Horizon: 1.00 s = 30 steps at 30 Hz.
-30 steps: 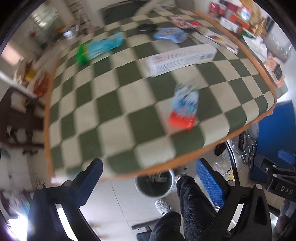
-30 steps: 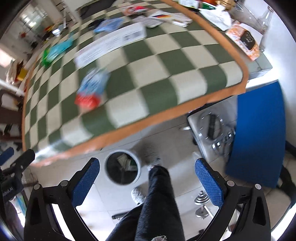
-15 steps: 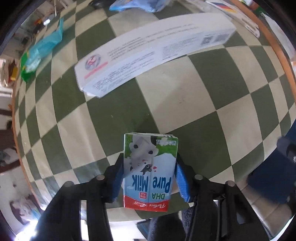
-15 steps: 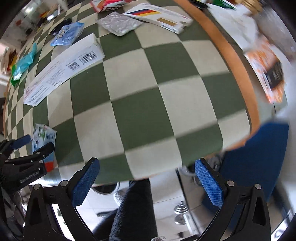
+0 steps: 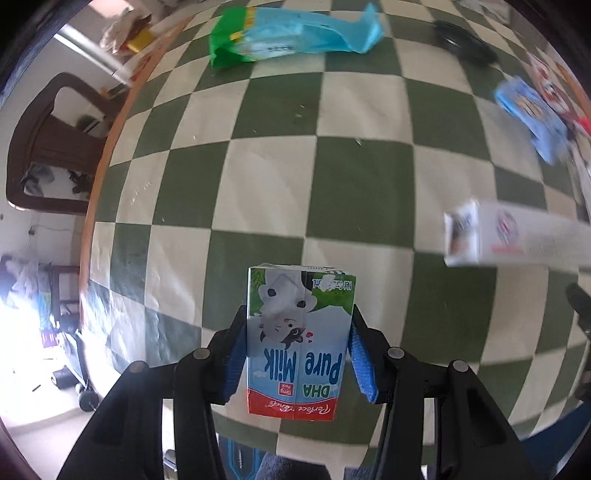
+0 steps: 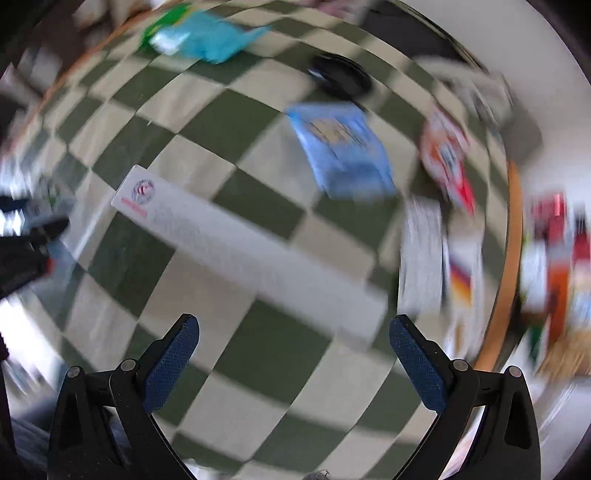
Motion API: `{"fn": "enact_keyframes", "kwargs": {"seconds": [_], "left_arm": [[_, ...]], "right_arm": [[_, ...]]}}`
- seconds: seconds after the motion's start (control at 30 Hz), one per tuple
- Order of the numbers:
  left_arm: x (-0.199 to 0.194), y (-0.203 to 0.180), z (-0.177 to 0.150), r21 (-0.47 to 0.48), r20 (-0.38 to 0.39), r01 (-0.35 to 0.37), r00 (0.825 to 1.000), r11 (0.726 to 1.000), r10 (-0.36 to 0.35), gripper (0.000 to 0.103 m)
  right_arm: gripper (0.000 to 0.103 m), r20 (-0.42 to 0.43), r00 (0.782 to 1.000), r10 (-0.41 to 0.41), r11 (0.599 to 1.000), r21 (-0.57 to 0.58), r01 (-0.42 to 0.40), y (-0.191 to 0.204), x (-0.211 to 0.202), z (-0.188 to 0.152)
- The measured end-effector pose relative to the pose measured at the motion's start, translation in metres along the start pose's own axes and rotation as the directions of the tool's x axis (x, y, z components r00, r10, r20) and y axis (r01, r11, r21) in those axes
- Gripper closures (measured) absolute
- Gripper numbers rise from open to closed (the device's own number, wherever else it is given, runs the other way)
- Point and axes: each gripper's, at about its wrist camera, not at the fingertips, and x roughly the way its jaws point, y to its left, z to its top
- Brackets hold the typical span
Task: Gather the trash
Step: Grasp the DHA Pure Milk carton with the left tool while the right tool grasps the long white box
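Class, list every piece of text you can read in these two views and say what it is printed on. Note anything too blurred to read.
"DHA Pure Milk" – milk carton, upside down in the left gripper.
"Perfect Choice", roughly – red band at the carton's base; script, uncertain.
Small line at the carton's top – too small to read.
White box: round logo and red print, blurred.
Blue packet, green-blue bag: unreadable.
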Motion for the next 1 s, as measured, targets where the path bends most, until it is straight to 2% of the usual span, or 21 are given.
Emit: {"fn": "enact_keyframes", "kwargs": {"seconds": [0.1, 0.17, 0.2, 0.23, 0.27, 0.4, 0.43, 0.47, 0.5, 0.53, 0.6, 0.63, 0.7, 0.87, 0.93, 0.97, 1.0], "left_arm": [[0.005, 0.004, -0.004, -0.027, -0.007, 0.007, 1.000, 1.000, -0.007, 0.057], [0.005, 0.000, 0.001, -0.031, -0.010, 0.009, 1.000, 0.999, -0.009, 0.057], [0.005, -0.002, 0.001, -0.031, -0.014, 0.012, 1.000, 0.999, -0.013, 0.057], [0.005, -0.004, -0.001, -0.032, -0.017, 0.011, 1.000, 0.999, -0.012, 0.057], [0.006, -0.004, -0.002, -0.035, -0.021, 0.015, 1.000, 0.999, -0.015, 0.057], [0.009, 0.000, -0.003, -0.046, -0.038, 0.028, 0.999, 0.999, -0.030, 0.057], [0.015, 0.007, 0.002, -0.049, -0.043, 0.034, 0.998, 0.998, -0.036, 0.057], [0.016, 0.007, 0.002, -0.051, -0.049, 0.039, 0.998, 0.998, -0.042, 0.057], [0.018, 0.008, 0.001, -0.054, -0.056, 0.044, 0.997, 0.998, -0.047, 0.057], [0.021, 0.010, 0.003, -0.055, -0.064, 0.057, 0.996, 0.997, -0.060, 0.056], [0.025, 0.015, 0.005, -0.060, -0.072, 0.071, 0.995, 0.996, -0.076, 0.054], [0.029, 0.021, 0.009, -0.063, -0.083, 0.082, 0.993, 0.995, -0.087, 0.053], [0.035, 0.027, 0.014, -0.062, -0.096, 0.090, 0.991, 0.994, -0.096, 0.053], [0.036, 0.031, 0.016, -0.030, -0.092, 0.078, 0.993, 0.996, -0.081, 0.056], [0.037, 0.034, 0.014, -0.020, -0.088, 0.073, 0.993, 0.997, -0.074, 0.056], [0.037, 0.035, 0.014, -0.017, -0.086, 0.069, 0.994, 0.997, -0.070, 0.056], [0.036, 0.037, 0.012, -0.011, -0.080, 0.064, 0.995, 0.998, -0.064, 0.056]], "right_arm": [[0.000, -0.016, 0.998, -0.053, 0.987, -0.152, 0.050, 0.021, 0.013, 0.028], [0.006, -0.017, 0.999, -0.045, 0.978, -0.207, 0.040, 0.028, 0.019, 0.040], [0.015, -0.026, 0.999, -0.019, 0.975, -0.220, 0.013, 0.030, 0.022, 0.041], [0.029, -0.037, 0.999, -0.005, 0.976, -0.216, -0.003, 0.030, 0.026, 0.042], [0.037, -0.057, 0.998, 0.019, 0.981, -0.194, -0.029, 0.029, 0.029, 0.043], [0.044, -0.098, 0.983, 0.154, 0.988, 0.020, -0.153, 0.003, 0.033, 0.042], [0.047, -0.130, 0.961, 0.243, 0.962, 0.157, -0.222, -0.013, 0.037, 0.039], [0.048, -0.139, 0.942, 0.304, 0.933, 0.243, -0.265, -0.023, 0.040, 0.035], [0.049, -0.142, 0.913, 0.383, 0.878, 0.363, -0.312, -0.036, 0.045, 0.028], [0.049, -0.141, 0.896, 0.421, 0.845, 0.419, -0.331, -0.042, 0.048, 0.025], [0.049, -0.113, 0.835, 0.539, 0.717, 0.581, -0.384, -0.059, 0.058, 0.010], [0.048, -0.110, 0.825, 0.555, 0.696, 0.604, -0.388, -0.062, 0.060, 0.008], [0.044, -0.121, 0.830, 0.544, 0.704, 0.603, -0.374, -0.063, 0.064, 0.007], [0.044, -0.163, 0.902, 0.400, 0.833, 0.475, -0.283, -0.034, 0.062, 0.008], [0.059, -0.138, 0.928, 0.346, 0.859, 0.443, -0.255, -0.029, 0.056, 0.008], [0.059, -0.124, 0.941, 0.314, 0.869, 0.436, -0.233, -0.027, 0.053, 0.008], [0.060, -0.103, 0.941, 0.323, 0.858, 0.451, -0.245, -0.027, 0.052, 0.006]]}}
